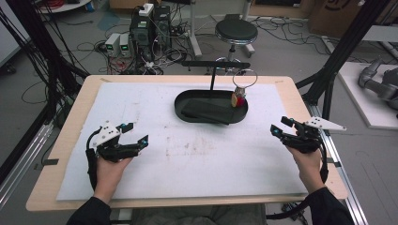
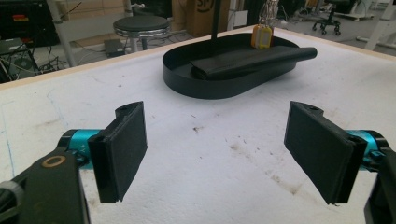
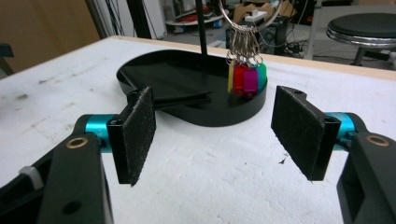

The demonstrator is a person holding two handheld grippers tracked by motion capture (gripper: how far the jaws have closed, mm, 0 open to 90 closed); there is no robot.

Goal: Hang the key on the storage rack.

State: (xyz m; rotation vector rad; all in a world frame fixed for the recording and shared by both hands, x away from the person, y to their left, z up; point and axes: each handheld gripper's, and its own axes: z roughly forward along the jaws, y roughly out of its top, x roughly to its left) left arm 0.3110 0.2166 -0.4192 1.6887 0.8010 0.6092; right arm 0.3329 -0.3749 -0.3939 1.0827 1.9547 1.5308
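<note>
- The white mat (image 1: 187,154) covers the wooden table (image 1: 70,140); its middle is bare apart from stains.
- A black oval tray (image 1: 185,110) sits at the far centre, a folded black item (image 1: 206,112) lying inside.
- A thin black stand (image 1: 213,75) rises from the tray.
- A ring of coloured key tags (image 3: 245,77) hangs over the tray's right end.
- The left gripper (image 1: 136,133) and right gripper (image 1: 279,125) both gape, holding nothing, well short of the tags, nothing between.

No legible text anywhere (cardboard box (image 2: 205,5) print unreadable)
</note>
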